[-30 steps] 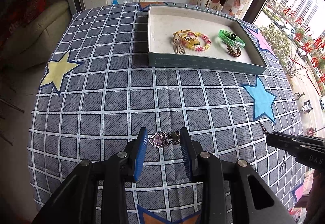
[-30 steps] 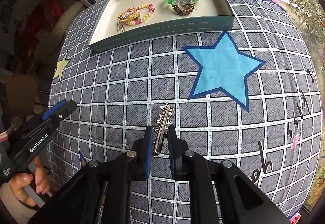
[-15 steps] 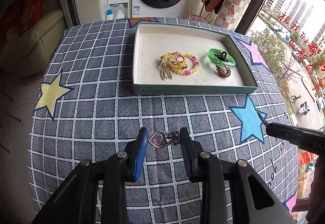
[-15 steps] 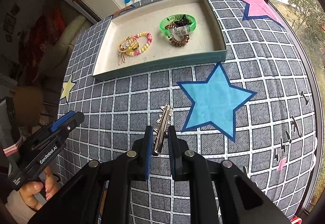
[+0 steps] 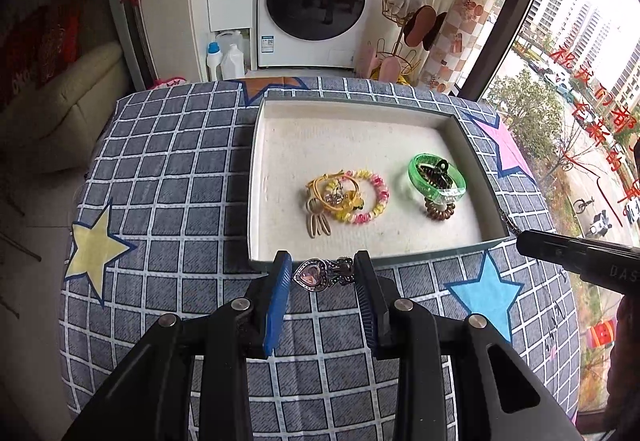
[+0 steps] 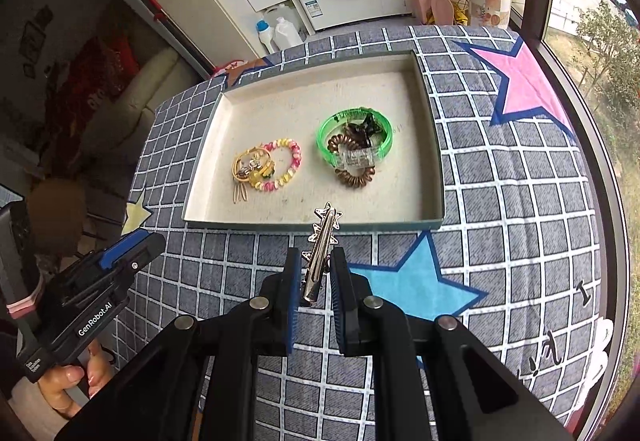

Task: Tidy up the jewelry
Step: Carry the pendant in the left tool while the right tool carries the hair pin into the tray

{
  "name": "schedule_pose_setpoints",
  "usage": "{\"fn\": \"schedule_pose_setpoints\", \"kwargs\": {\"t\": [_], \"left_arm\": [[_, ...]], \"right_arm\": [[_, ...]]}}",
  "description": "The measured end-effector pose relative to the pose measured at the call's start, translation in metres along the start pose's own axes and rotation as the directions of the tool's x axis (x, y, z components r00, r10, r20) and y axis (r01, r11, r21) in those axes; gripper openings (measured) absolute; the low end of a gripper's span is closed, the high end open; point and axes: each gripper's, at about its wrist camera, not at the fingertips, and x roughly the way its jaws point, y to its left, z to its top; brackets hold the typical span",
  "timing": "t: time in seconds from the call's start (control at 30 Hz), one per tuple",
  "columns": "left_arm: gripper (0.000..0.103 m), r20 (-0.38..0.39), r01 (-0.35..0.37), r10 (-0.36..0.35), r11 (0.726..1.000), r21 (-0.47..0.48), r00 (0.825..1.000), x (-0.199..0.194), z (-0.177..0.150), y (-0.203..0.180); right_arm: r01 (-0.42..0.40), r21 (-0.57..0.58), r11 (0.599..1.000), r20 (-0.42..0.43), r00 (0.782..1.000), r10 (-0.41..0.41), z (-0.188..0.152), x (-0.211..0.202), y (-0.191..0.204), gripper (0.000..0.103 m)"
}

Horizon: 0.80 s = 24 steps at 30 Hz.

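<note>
My left gripper (image 5: 323, 273) is shut on a pink heart hair clip (image 5: 322, 276), held in the air just before the near wall of the tray (image 5: 256, 177). My right gripper (image 6: 314, 265) is shut on a silver star hair clip (image 6: 322, 241), its tip over the tray's near wall (image 6: 312, 225). In the tray lie a pink-yellow bead bracelet (image 5: 374, 197) with gold hair ties (image 5: 328, 193), and a green bangle (image 5: 436, 181) with a brown coil tie (image 5: 438, 211). They also show in the right wrist view: the bracelet (image 6: 286, 165) and the bangle (image 6: 354, 141).
The table carries a grey checked cloth with a yellow star (image 5: 94, 247), a blue star (image 6: 416, 281) and a pink star (image 6: 524, 89). A washing machine (image 5: 316, 1) and bottles (image 5: 226, 57) stand behind. A window is at the right.
Both grippers have risen and moved forward toward the tray with their clips still held. The tray now sits closer under both.
</note>
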Motion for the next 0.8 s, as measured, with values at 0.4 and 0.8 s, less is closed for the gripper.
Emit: {"fn": "schedule_pose_setpoints", "kwargs": {"t": [0.4,0.8], "left_arm": [[0.045,-0.018,-0.022,0.022,1.000,0.002,1.000,0.040,0.025,-0.010],[0.045,-0.068,-0.065,0.064,0.998,-0.013,0.996,0.083,0.030,-0.009]], "right_arm": [[-0.030,-0.013,0.999,-0.032,0.999,0.030,0.037,0.037,-0.005,0.016],[-0.072,-0.021,0.997,-0.104,0.992,0.069,0.046,0.082,-0.001,0.016]]}}
